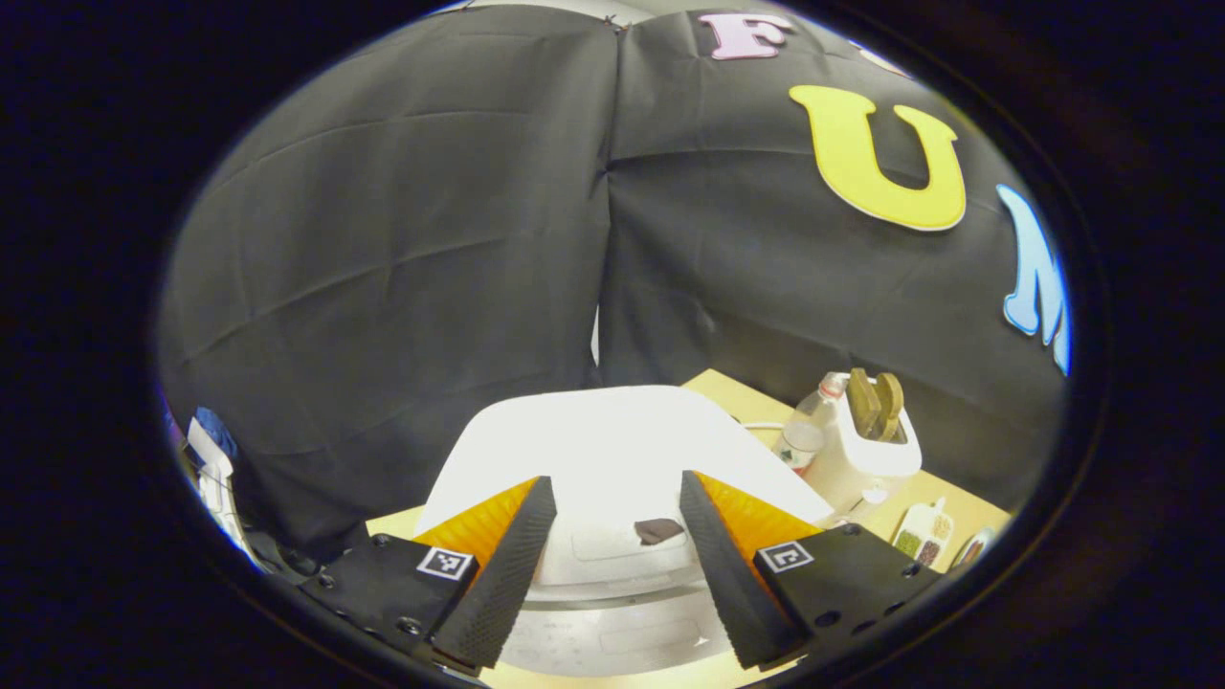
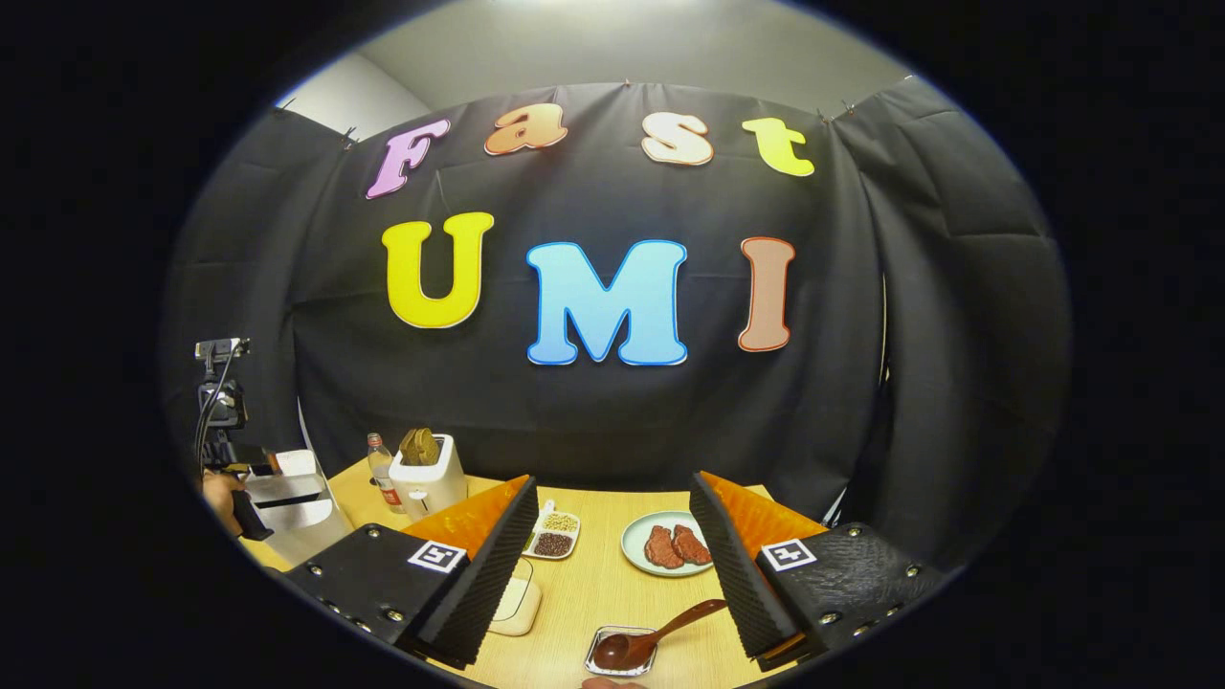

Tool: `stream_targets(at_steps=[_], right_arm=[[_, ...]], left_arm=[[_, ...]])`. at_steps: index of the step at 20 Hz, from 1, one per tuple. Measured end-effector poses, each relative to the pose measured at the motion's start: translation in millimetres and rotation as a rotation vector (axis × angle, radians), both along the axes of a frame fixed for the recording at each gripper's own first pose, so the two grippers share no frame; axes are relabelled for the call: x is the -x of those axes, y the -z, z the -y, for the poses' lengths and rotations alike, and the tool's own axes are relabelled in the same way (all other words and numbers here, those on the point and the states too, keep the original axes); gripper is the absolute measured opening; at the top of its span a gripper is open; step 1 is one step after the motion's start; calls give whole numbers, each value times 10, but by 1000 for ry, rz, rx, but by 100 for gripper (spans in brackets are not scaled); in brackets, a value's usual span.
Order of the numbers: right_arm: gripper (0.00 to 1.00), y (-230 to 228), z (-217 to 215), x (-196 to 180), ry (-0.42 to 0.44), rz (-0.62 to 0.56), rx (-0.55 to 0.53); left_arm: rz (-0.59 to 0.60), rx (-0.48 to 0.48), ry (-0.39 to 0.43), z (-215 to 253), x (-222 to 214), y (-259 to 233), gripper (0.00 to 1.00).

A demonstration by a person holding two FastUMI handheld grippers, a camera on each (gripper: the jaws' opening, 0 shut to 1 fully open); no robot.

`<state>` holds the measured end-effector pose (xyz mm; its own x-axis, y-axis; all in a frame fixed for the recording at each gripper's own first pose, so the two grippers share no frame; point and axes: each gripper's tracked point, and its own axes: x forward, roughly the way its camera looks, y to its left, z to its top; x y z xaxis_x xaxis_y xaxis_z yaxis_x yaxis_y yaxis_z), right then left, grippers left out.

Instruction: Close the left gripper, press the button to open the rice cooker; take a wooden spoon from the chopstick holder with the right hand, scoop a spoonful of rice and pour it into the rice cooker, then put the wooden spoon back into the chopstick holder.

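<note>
Left hand-held gripper (image 1: 612, 565) open above the white rice cooker (image 1: 612, 459), lid up. Right hand-held gripper (image 2: 612, 574) open over the table (image 2: 612, 584); wooden spoon (image 2: 651, 636) in a near tray. Farther off: toaster (image 2: 428, 476), bottle (image 2: 381, 469), plate (image 2: 670, 544).

White rice cooker (image 1: 612, 450), brown wooden spoon (image 2: 651, 636).

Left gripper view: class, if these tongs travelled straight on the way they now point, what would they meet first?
Most likely the white rice cooker: the open left tongs frame its lid, the dark button between them. Depth is uncertain.
</note>
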<state>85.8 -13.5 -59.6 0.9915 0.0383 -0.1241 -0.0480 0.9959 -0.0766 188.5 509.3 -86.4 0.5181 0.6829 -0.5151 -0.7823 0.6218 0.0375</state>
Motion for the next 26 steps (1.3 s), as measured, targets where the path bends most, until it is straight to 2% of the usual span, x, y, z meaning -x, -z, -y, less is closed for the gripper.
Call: stream_targets(at_steps=[19, 22, 26], right_arm=[[96, 109, 60, 153, 25, -32, -13], [96, 135, 72, 194, 28, -34, -17], [96, 111, 124, 245, 39, -27, -27]], left_arm=[[-60, 53, 13, 20, -12, 127, 93], [-58, 25, 16, -7, -38, 170, 95], [-57, 38, 69, -1, -64, 158, 96]])
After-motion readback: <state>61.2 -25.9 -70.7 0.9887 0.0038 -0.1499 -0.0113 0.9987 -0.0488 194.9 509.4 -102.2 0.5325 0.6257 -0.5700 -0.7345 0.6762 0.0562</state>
